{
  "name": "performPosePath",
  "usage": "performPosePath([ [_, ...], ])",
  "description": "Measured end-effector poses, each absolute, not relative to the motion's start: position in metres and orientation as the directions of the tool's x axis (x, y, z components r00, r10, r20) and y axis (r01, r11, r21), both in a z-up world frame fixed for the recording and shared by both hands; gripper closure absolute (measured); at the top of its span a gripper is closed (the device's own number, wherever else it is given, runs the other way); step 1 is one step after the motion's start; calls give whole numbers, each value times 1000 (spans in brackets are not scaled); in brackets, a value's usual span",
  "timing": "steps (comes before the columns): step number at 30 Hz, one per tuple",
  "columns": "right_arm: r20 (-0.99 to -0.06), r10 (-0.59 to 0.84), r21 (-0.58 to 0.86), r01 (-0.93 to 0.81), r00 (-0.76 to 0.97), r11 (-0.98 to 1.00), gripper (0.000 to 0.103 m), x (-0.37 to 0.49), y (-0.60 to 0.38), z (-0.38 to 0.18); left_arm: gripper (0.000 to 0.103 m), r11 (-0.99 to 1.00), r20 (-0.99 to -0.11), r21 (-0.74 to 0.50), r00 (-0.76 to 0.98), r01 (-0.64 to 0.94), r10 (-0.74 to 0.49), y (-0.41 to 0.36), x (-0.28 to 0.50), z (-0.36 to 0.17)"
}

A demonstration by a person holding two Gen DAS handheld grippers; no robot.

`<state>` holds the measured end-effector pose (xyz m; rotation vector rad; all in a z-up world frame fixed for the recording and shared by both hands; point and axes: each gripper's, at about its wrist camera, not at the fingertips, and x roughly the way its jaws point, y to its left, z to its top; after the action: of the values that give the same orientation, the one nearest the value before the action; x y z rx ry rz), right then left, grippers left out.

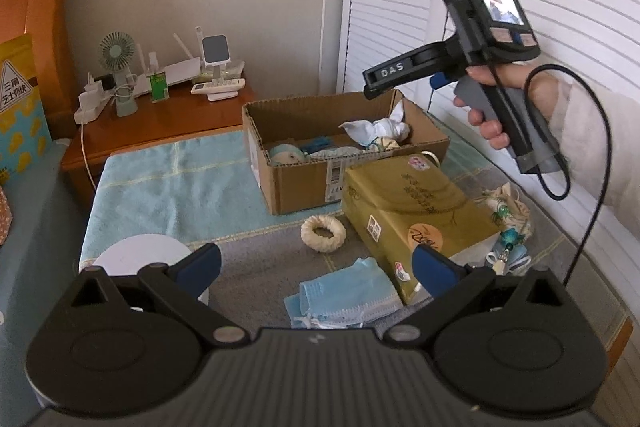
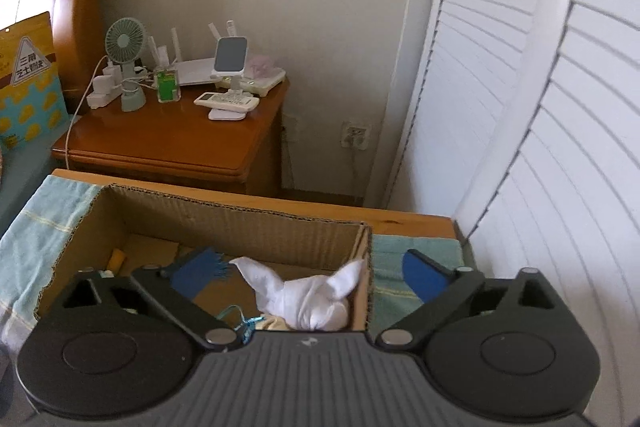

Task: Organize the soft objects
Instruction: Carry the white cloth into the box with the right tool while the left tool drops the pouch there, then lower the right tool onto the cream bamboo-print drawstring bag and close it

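A: Closest to the lens: left gripper [image 1: 316, 267], jaws spread wide, nothing between them, hovering over blue face masks [image 1: 344, 297] well in front of the cardboard box [image 1: 304, 187].

B: And above the box itself?

A: Right gripper [image 2: 316, 277], jaws likewise apart and empty, poised over the box's right end. Directly beneath: white knotted cloth [image 2: 316, 303], already resting inside.

B: So which step?

A: Probably between items: 1 bundle lying in the box, both tools free. More soft pieces already in there, blurred, hard to name.

B: Left outside the box?

A: Masks; woven ring [image 1: 323, 233] just in front of the box; tasselled bundle [image 1: 508, 223] to the box's front-right, beyond the gold carton [image 1: 412, 211], which leans against the box's front corner.

B: Next move?

A: Likely lowering the left tool onto the mask stack, closing gently on the loose layers, then lifting clear of the carton's edge and over the box's front wall.
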<state>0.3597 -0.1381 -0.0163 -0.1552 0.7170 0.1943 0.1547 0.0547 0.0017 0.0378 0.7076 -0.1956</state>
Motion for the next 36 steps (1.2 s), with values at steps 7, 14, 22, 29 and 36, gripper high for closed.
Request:
performPosePath([
  [7, -649, 131, -87, -244, 750, 966, 0, 325, -143, -6, 2, 981, -660, -25, 734, 190, -159, 54, 149, 0],
  [14, -618, 160, -57, -247, 770, 967, 0, 273, -157, -1, 2, 980, -669, -23, 726, 196, -160, 49, 142, -2],
  [22, -594, 151, -36, -213, 791, 976, 0, 219, -177, -6, 2, 979, -687, -23, 708, 203, -163, 43, 139, -7],
  [29, -601, 101, -95, -196, 793, 976, 0, 181, -188, -22, 2, 977, -700, -20, 694, 213, -166, 37, 138, -11],
  [36, -635, 107, -65, -191, 765, 980, 0, 159, -206, -41, 2, 973, -715, -19, 677, 230, -173, 29, 141, -17],
])
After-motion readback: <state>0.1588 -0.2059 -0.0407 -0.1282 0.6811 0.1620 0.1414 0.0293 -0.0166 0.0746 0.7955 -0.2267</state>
